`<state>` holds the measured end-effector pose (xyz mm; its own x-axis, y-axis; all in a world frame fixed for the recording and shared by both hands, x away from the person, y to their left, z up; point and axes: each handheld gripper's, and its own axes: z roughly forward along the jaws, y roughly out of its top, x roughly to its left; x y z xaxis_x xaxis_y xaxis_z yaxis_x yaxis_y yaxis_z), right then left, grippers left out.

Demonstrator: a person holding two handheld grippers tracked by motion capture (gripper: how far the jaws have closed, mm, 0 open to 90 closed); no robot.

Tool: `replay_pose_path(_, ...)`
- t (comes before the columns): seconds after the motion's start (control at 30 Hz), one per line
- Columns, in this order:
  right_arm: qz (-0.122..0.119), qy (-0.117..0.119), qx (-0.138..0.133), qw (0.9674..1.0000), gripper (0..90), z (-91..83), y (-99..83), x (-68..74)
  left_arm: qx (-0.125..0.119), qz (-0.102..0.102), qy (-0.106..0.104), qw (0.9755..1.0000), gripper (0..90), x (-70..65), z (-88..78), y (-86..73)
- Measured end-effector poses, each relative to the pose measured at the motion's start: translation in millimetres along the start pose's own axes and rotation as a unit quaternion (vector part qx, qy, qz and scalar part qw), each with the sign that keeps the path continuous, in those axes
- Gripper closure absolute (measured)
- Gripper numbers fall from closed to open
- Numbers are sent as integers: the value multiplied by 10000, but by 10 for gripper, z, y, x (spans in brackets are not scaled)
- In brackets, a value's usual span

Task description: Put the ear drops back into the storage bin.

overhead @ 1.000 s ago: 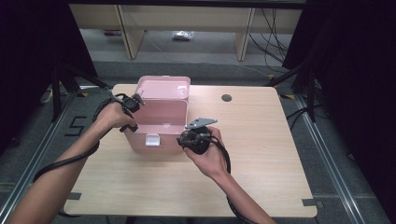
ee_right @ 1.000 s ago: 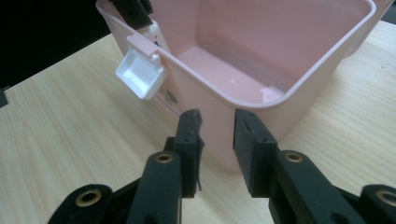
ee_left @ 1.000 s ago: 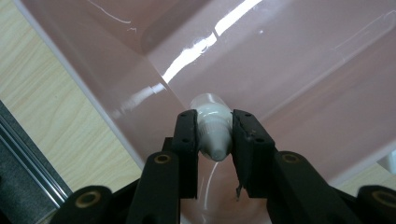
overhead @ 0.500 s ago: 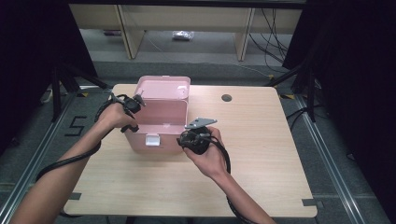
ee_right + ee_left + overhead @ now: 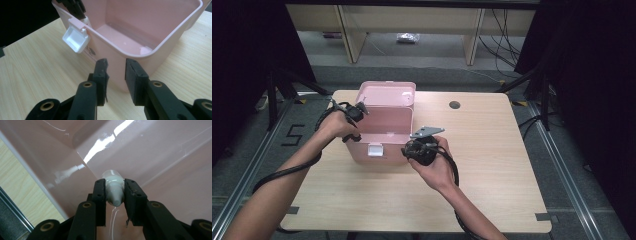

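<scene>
left fingers (image 5: 115, 192) pinch white tube (image 5: 113, 187) | right fingers (image 5: 117, 72) spread | pink box (image 5: 382, 127) unmoved

Almost nothing is changing here: you are easing your left hand (image 5: 338, 126), with its left gripper (image 5: 354, 112) clamped on the small white bottle (image 5: 114, 187), only very slightly at the pink box (image 5: 384, 131).
</scene>
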<state>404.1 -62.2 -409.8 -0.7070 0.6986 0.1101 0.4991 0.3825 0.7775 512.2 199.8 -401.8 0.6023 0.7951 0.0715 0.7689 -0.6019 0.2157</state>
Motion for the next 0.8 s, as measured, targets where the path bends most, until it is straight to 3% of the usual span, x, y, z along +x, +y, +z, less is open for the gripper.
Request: replay_pose_path(0.8, -40, -6, -10, 10000, 717, 11, -5, 0, 83, 6, -18, 10000, 715, -26, 75, 40)
